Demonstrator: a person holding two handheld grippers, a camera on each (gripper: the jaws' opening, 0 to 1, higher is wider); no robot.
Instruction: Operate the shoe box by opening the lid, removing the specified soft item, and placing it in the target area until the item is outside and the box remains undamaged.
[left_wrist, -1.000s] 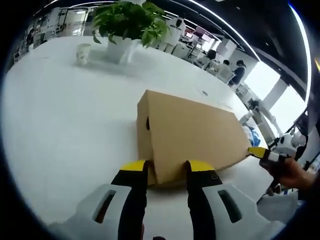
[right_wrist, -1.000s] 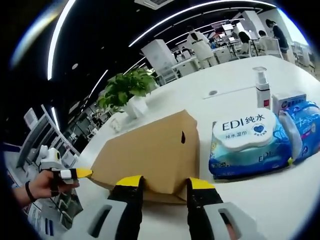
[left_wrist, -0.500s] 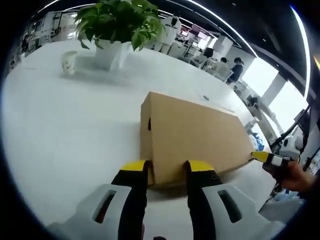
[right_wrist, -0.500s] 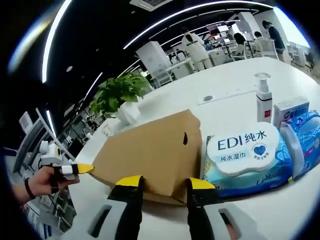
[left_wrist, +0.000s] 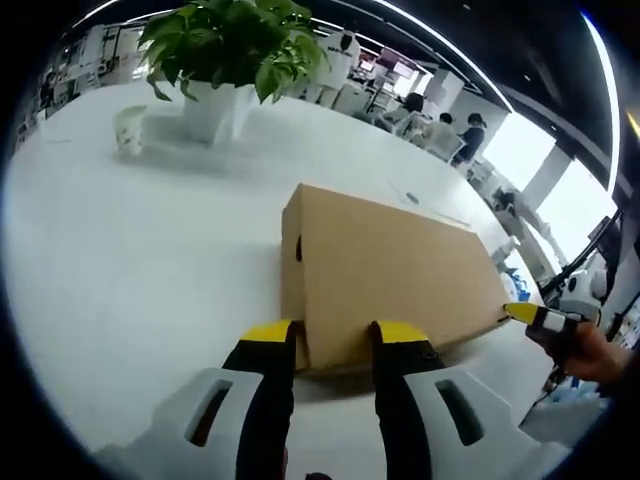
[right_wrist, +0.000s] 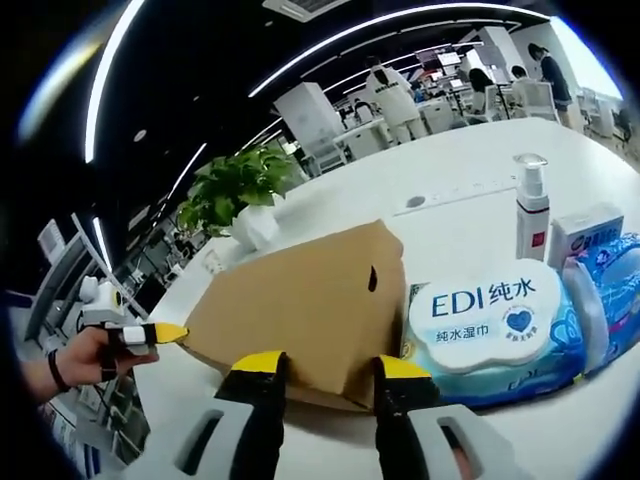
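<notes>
Currently the left gripper (left_wrist: 332, 332) has its jaws parted astride one corner of the closed cardboard shoe box (left_wrist: 385, 270); the right gripper (right_wrist: 327, 365) straddles the opposite corner likewise. Just right of the right gripper, a wet wipes pack (right_wrist: 495, 325) touches the box; a potted plant (left_wrist: 225, 60) stands beyond

The left gripper (left_wrist: 333, 340) has black jaws with yellow tips and a light grey body with slots. The right gripper (right_wrist: 333, 372) looks the same. The person's hand (right_wrist: 85, 357) wears a dark wristband.
</notes>
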